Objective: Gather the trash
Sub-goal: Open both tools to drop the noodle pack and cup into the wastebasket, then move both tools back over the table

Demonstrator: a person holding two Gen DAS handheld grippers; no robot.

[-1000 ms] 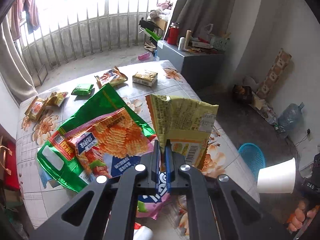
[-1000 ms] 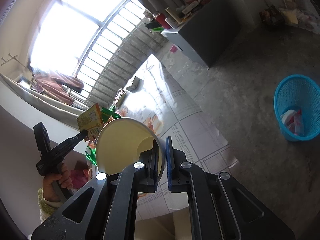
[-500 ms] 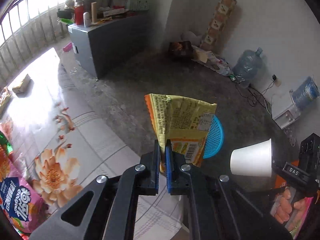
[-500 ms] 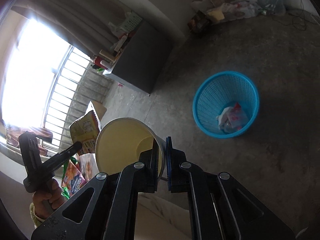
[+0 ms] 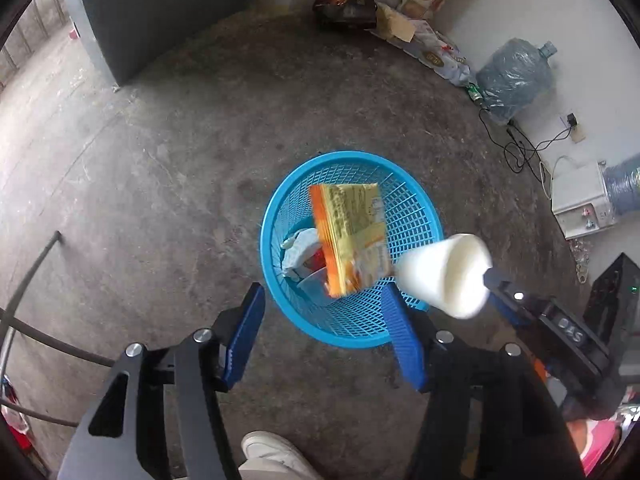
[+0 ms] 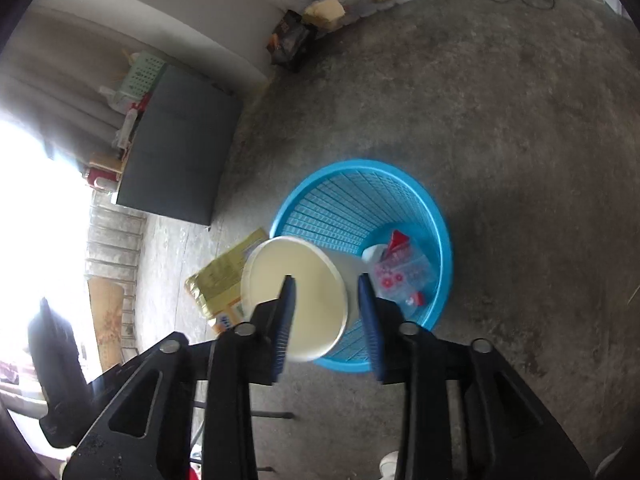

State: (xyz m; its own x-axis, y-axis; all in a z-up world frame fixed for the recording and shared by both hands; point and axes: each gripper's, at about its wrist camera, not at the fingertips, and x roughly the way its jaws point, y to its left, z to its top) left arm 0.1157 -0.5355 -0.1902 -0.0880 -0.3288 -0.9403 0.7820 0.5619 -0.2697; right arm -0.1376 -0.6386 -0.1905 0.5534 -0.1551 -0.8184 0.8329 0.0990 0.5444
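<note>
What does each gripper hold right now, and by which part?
Nothing: both grippers' jaws are opening. The yellow wrapper falls free of the left gripper; the paper cup slips from the right gripper over the blue basket.

A dark grey cabinet (image 5: 160, 12) stands on the bare concrete floor (image 5: 140, 168) against the far wall, its top crowded with a pale green basket (image 6: 146, 74) and other small items too blurred to name. Along the wall's foot lie a dark printed bag (image 5: 346, 8) and some flattened cardboard (image 5: 394, 26), with a big water bottle (image 5: 516, 76) in the corner. Black cables (image 5: 520, 148) trail from there towards a white box (image 5: 582, 206) at the floor's right edge.
</note>
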